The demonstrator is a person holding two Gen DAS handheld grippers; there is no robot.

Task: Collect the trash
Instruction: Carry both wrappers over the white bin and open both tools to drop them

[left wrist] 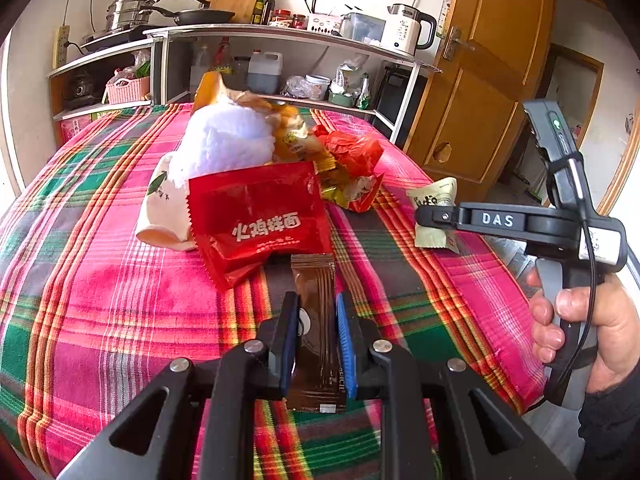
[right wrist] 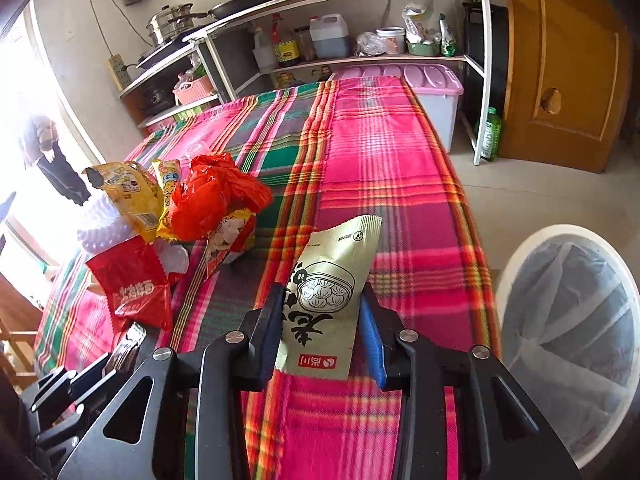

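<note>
Holding two wrappers: left claw (left wrist: 318, 340) clamps the brown sachet (left wrist: 316, 320), long axis along its fingers toward 12 o'clock. Right claw (right wrist: 322, 332), jaws narrowed, pinches the pale green packet (right wrist: 332, 284), which tilts toward 1 o'clock above the worktop (right wrist: 380, 168). Lined bin (right wrist: 568, 344) sits at 3 o'clock of the right claw, so that hand is nearer. Remaining wrapper pile (right wrist: 180, 208) lies at 10 o'clock.

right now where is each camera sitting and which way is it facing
Left wrist: on the left tongs, looking down across the plaid table toward the shelves; they pinch a brown sachet; the right hand shows.
Right wrist: on the right tongs, around a pale green packet, white bin beside.
Shared: red noodle packet, trash pile.
</note>
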